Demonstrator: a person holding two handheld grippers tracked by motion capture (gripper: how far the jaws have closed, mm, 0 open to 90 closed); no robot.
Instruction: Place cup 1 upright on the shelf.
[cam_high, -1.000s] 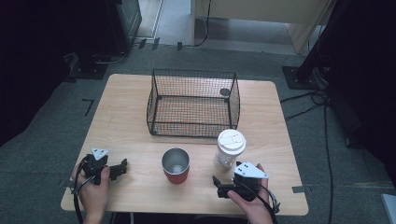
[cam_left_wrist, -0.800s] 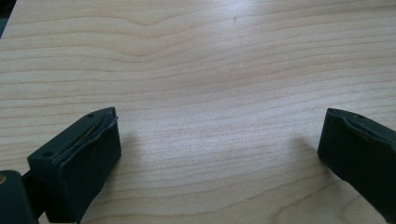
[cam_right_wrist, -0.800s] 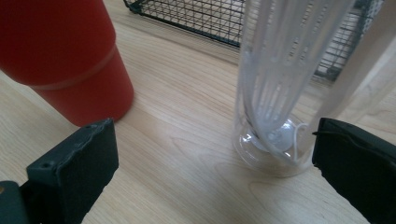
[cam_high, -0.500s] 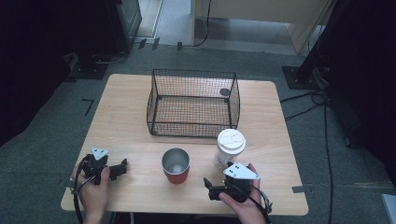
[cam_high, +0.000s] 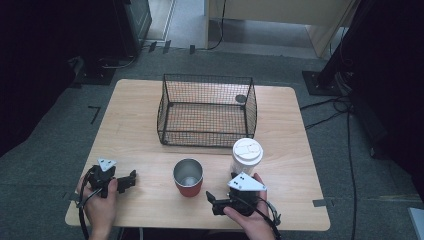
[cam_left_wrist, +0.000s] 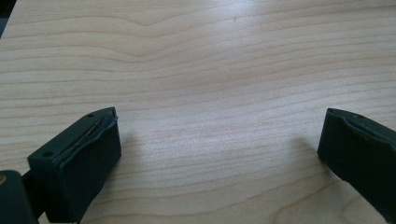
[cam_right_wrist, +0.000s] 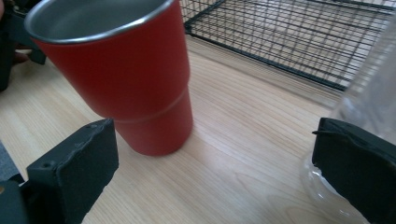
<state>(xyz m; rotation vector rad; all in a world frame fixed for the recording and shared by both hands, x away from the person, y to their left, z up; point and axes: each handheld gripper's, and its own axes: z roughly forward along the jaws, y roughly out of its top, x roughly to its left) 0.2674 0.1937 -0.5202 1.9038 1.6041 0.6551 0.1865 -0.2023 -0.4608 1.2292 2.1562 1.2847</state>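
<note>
Your right hand-held gripper (cam_high: 216, 204) rests low at the near edge of the surface (cam_high: 140, 155), jaws spread wide and empty, aimed toward the red cup (cam_high: 188, 177). The cup stands upright and open-mouthed, near the middle of the near half of the surface, in front of the wire basket (cam_high: 207, 110). In the right gripper view the red cup (cam_right_wrist: 119, 70) lies ahead of the left jaw, while the clear lidded cup (cam_right_wrist: 369, 93) sits against the right jaw. Here lies the main risk: if you advance as aimed, the right jaw is likely to push the lidded cup (cam_high: 247, 156) and tip it, since it is tall and light. A second risk: the red cup tapers toward its base, so a low, off-centre squeeze may skid it across the wood or topple it toward the basket. Your left hand-held gripper (cam_high: 131, 180) sits at the near left, jaws apart over bare wood, holding nothing and well apart from both cups.
</note>
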